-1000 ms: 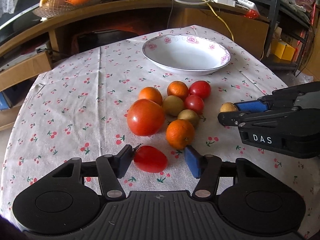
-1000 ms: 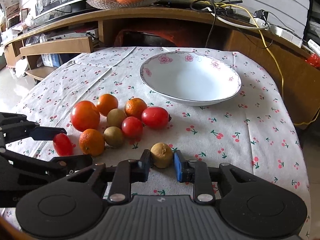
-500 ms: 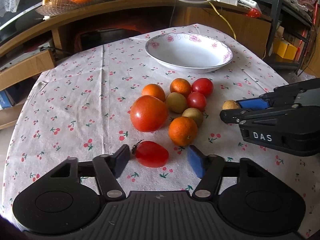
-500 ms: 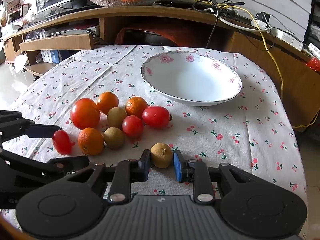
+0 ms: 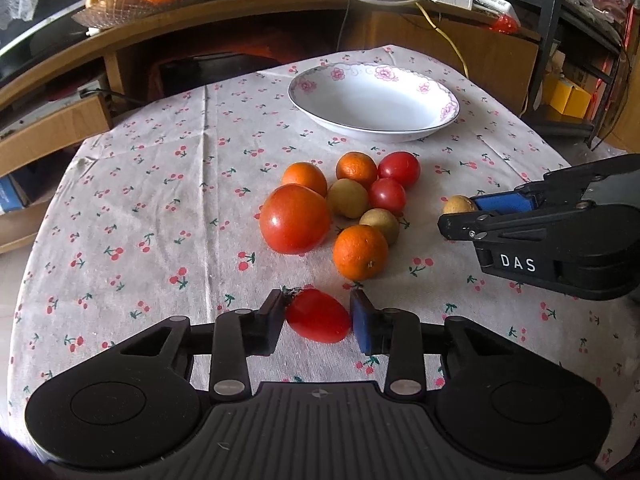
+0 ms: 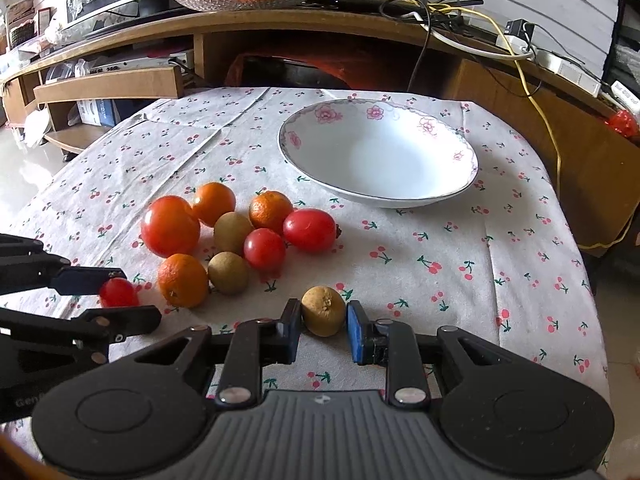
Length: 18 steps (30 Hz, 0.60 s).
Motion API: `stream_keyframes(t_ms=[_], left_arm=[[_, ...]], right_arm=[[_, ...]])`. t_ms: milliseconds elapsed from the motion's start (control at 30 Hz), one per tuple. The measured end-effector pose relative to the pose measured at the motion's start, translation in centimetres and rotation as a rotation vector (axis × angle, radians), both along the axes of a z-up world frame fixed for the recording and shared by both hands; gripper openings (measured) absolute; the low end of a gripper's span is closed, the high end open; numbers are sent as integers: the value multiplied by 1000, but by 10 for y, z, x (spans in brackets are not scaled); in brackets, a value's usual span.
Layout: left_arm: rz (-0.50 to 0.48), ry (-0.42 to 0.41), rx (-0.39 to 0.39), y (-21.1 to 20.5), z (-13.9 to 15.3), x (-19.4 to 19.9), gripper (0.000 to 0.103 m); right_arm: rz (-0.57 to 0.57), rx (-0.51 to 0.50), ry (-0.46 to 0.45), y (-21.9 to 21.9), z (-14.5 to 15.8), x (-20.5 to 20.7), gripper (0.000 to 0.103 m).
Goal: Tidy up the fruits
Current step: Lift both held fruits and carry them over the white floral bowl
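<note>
Now, left hand-held gripper (image 5: pixel 318 316) clamping red tomato (image 5: pixel 318 315), right hand-held gripper (image 6: pixel 323 326) bracketing kiwi (image 6: pixel 323 311)

On the counter (image 6: pixel 500 240): four tomatoes (image 6: pixel 170 225), three oranges (image 6: pixel 183 280), three brownish-green fruits (image 6: pixel 228 273), one white bowl (image 6: pixel 440 128), two tools (image 6: pixel 323 322).

Soft daylight fills both views, bright and even. Glare glints on the large tomato (image 5: pixel 294 224) and white bowl (image 6: pixel 460 188). Shadows are faint. Fisheye bending curves the edges; corners darken toward 7 o'clock.
</note>
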<state>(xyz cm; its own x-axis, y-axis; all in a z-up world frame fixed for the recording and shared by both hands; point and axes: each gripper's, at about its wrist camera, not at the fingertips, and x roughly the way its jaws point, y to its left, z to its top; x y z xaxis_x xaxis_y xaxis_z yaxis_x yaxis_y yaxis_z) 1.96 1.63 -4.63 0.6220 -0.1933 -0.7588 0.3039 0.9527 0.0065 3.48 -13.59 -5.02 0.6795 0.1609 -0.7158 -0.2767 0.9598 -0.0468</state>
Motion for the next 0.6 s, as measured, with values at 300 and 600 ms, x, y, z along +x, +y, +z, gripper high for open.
stream_keyframes(t_ms=[300, 600], left_arm=[[-21, -3, 38, -2, -1, -9, 63], [-68, -5, 62, -11, 1, -13, 42]], right_arm=[[-9, 0, 11, -4, 1, -5, 26], [6, -6, -10, 1, 10, -9, 26]])
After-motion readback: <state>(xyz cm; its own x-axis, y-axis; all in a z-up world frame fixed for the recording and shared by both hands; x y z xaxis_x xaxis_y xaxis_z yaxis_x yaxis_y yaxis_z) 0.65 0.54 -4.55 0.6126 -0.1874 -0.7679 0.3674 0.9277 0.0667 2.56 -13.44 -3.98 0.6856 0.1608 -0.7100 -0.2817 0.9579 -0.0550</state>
